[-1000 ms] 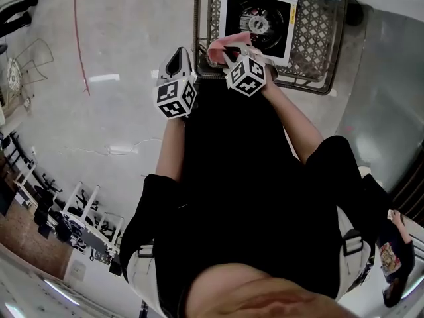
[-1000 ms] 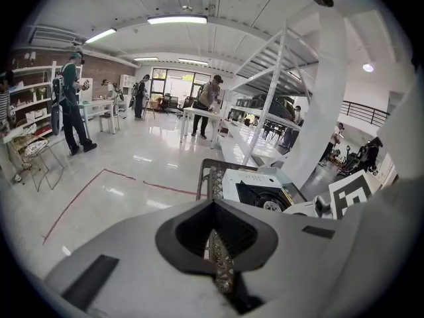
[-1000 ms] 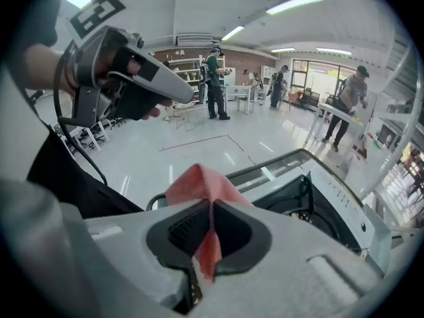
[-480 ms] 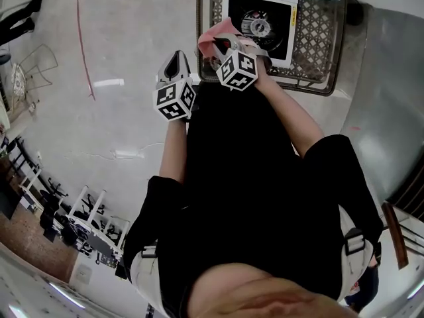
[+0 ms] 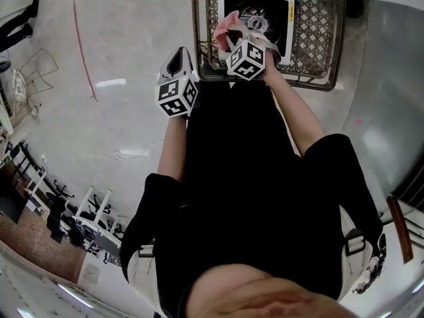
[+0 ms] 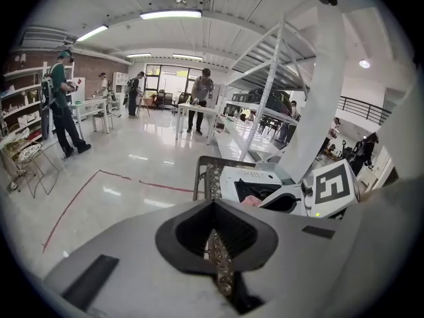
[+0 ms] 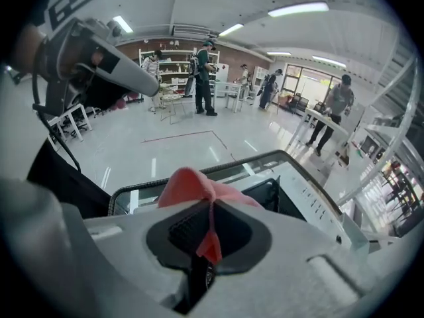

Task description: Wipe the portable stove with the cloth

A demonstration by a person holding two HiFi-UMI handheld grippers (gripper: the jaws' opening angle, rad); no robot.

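The portable stove (image 5: 260, 8) is white with a black burner well and sits on a metal mesh rack (image 5: 317, 35). My right gripper (image 5: 232, 38) is shut on a pink cloth (image 5: 227, 24), which hangs over the stove's near left corner. In the right gripper view the cloth (image 7: 192, 184) bulges out above the shut jaws of the right gripper (image 7: 211, 229), with the stove (image 7: 311, 201) just beyond. My left gripper (image 5: 177, 61) hangs over the floor left of the rack, jaws shut and empty; in its own view the left gripper (image 6: 213, 234) faces the stove (image 6: 246, 179).
The mesh rack's rim (image 7: 132, 192) runs under the cloth. A red line (image 5: 78, 38) marks the pale glossy floor at the left. Several people stand at tables (image 6: 192, 111) far off. White shelving (image 6: 265, 91) rises behind the rack. A chair (image 5: 30, 65) stands at the far left.
My right gripper has carried the pink cloth from the rack's front left edge further in, onto the stove's near corner. The left gripper has stayed about where it was.
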